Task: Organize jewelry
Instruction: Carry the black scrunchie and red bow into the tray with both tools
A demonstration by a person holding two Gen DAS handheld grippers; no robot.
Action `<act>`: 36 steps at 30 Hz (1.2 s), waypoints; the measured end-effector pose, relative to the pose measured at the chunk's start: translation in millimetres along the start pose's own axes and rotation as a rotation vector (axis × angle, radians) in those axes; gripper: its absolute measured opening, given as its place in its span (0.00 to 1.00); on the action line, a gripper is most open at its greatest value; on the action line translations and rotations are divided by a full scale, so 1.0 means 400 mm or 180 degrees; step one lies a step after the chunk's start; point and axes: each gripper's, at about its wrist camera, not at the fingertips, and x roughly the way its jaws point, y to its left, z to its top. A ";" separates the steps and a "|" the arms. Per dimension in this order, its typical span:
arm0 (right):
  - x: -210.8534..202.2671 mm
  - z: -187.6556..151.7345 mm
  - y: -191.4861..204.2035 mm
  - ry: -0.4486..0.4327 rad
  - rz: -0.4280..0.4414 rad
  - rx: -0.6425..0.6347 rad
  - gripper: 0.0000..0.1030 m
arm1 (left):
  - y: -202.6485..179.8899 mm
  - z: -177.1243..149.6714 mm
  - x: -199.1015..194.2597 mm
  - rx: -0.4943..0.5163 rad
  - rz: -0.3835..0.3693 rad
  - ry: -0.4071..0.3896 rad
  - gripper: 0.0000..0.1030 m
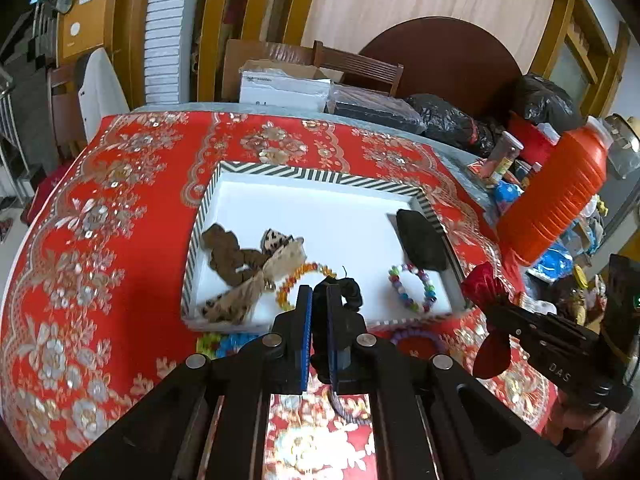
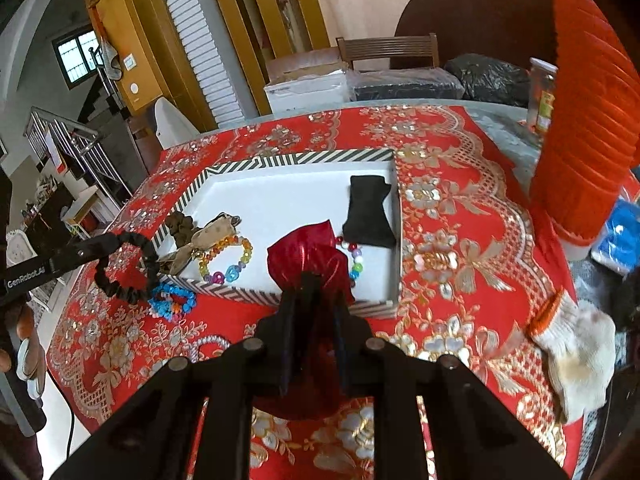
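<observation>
A white tray with a striped rim (image 1: 304, 175) (image 2: 280, 159) lies on the red cloth. In it are a brown scrunchie (image 1: 226, 252), a leopard bow (image 1: 256, 280), an orange bead bracelet (image 1: 298, 278), a multicoloured bead bracelet (image 1: 412, 286) (image 2: 226, 258) and a black cloth item (image 1: 420, 242) (image 2: 368, 210). My left gripper (image 1: 318, 292) (image 2: 116, 242) is shut on a black scrunchie (image 1: 348, 290) (image 2: 128, 270) at the tray's near edge. My right gripper (image 2: 316, 280) (image 1: 494, 308) is shut on a shiny red bow (image 2: 308, 258) (image 1: 482, 280) above the tray's front.
A blue and green bead bracelet (image 2: 172, 300) (image 1: 224, 342) and a purple one (image 1: 416, 336) lie on the cloth before the tray. An orange ribbed container (image 1: 556, 196) (image 2: 580, 120) stands at the right. A white work glove (image 2: 576, 356) lies at the right. Boxes and black bags stand behind.
</observation>
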 end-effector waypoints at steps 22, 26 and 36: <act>0.228 0.229 0.013 0.0221 -0.0025 -0.0064 0.17 | 0.036 0.215 0.218 -0.0089 0.0110 0.0028 0.14; 0.297 0.255 0.016 0.0277 -0.0046 -0.0077 0.17 | 0.081 0.239 0.295 -0.0244 0.0155 0.0129 0.14; 0.436 0.274 -0.006 0.0455 -0.0106 0.0001 0.17 | 0.171 0.209 0.395 -0.0323 0.0547 0.0307 0.14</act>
